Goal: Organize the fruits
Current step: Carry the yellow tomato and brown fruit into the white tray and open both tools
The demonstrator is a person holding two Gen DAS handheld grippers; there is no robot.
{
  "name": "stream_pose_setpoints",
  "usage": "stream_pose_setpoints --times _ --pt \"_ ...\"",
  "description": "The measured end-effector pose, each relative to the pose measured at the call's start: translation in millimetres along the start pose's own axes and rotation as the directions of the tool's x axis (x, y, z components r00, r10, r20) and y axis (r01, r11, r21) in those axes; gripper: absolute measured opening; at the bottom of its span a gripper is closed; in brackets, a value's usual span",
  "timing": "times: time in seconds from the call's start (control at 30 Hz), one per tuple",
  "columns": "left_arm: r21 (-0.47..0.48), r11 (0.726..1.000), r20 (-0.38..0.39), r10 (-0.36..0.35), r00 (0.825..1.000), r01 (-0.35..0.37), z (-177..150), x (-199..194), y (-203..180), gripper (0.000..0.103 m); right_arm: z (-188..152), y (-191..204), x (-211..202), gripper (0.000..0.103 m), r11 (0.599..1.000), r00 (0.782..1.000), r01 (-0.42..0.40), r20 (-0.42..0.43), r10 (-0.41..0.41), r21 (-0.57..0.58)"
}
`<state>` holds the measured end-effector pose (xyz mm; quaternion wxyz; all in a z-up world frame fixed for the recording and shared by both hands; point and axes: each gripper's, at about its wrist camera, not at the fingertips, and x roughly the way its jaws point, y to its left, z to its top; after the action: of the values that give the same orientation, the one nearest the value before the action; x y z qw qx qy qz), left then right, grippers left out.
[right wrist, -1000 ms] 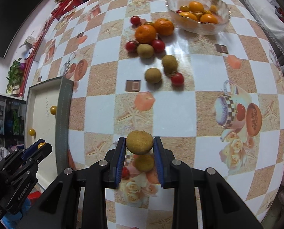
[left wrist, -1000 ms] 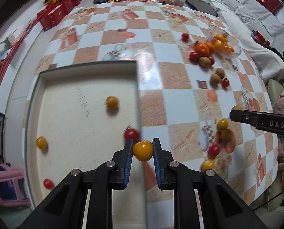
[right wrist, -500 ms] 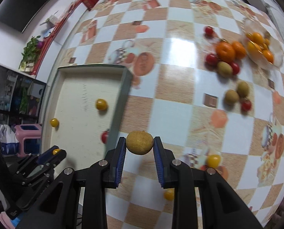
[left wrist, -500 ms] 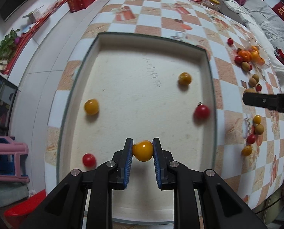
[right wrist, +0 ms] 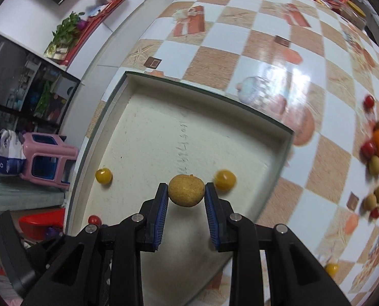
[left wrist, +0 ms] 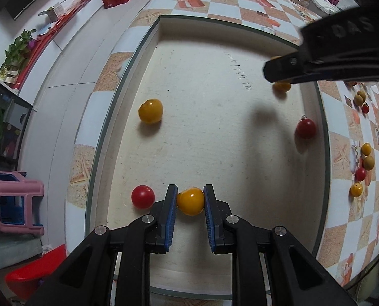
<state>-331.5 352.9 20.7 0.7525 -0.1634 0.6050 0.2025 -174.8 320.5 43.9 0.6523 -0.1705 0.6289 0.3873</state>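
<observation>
My left gripper (left wrist: 190, 201) is shut on a yellow tomato (left wrist: 190, 202), low over the near part of the cream tray (left wrist: 214, 127). In the tray lie a yellow tomato (left wrist: 150, 111), a red tomato (left wrist: 142, 196), another red tomato (left wrist: 305, 128) and a yellow one (left wrist: 281, 86) partly under my right gripper's arm. My right gripper (right wrist: 186, 191) is shut on a brown longan-like fruit (right wrist: 186, 190) and holds it above the tray (right wrist: 143, 132), near a yellow tomato (right wrist: 224, 179).
More fruits lie on the checkered table right of the tray (left wrist: 362, 168). Oranges, red tomatoes and brown fruits cluster at the far right (right wrist: 378, 150). A pink stool (left wrist: 11, 204) and a red basin (left wrist: 31, 278) stand on the floor to the left.
Both grippers moved left over the tray with their fruits. The left gripper has come down closer to the tray floor. The right gripper now crosses the left wrist view.
</observation>
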Motion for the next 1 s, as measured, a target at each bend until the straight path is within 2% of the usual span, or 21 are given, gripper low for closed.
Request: stream_pose_setpoints --times 0.5,0.53,0.6,0.63,0.67,0.73,0.8,0.83,0.87,1.0 --pt "0.046 0.998 0.027 0.034 0.999 -0.035 1.4 3.5 -7.9 0.023 24.2 32.2 38.9 0.033 0.984 0.992 0.116 -0.038 -0.122 -0.134" --pt "0.048 0.998 0.027 0.037 0.999 -0.038 0.9 3.1 -8.7 0.025 24.0 33.2 38.8 0.035 0.984 0.992 0.113 -0.040 -0.119 -0.136" --pt "0.055 0.998 0.028 0.037 0.999 -0.038 0.9 1.5 -11.6 0.052 24.4 35.9 39.4 0.046 0.984 0.992 0.108 -0.043 -0.115 -0.142" --pt "0.054 0.998 0.039 0.042 0.998 -0.044 0.4 -0.2 -12.1 0.069 24.5 36.5 39.5 0.057 0.984 0.992 0.109 -0.044 -0.116 -0.141" --pt "0.052 0.997 0.058 0.051 0.997 -0.054 -0.6 -3.0 -12.4 0.069 24.7 36.3 39.2 0.065 0.985 0.993 0.107 -0.043 -0.114 -0.137" --pt "0.060 0.997 0.058 0.051 0.997 -0.055 -1.4 -4.5 -14.2 0.069 25.5 34.1 36.3 0.065 0.986 0.994 0.098 -0.034 -0.104 -0.133" --pt "0.060 0.996 0.043 0.061 0.997 -0.064 -2.5 -3.1 -14.9 0.069 25.4 29.2 30.9 0.070 0.989 0.996 0.086 -0.029 -0.090 -0.122" --pt "0.059 0.996 0.038 0.064 0.997 -0.066 -3.2 -2.7 -15.2 0.069 25.3 26.5 28.3 0.081 0.990 0.996 0.077 -0.025 -0.080 -0.114" --pt "0.059 0.996 0.034 0.067 0.997 -0.069 -4.2 -2.8 -15.8 0.069 24.3 24.1 23.8 0.087 0.992 0.998 0.066 -0.015 -0.068 -0.103" --pt "0.077 0.994 0.025 0.075 0.997 -0.077 -5.6 -4.8 -19.1 0.069 21.3 14.2 3.4 0.092 0.998 0.999 0.026 0.024 -0.024 -0.053"
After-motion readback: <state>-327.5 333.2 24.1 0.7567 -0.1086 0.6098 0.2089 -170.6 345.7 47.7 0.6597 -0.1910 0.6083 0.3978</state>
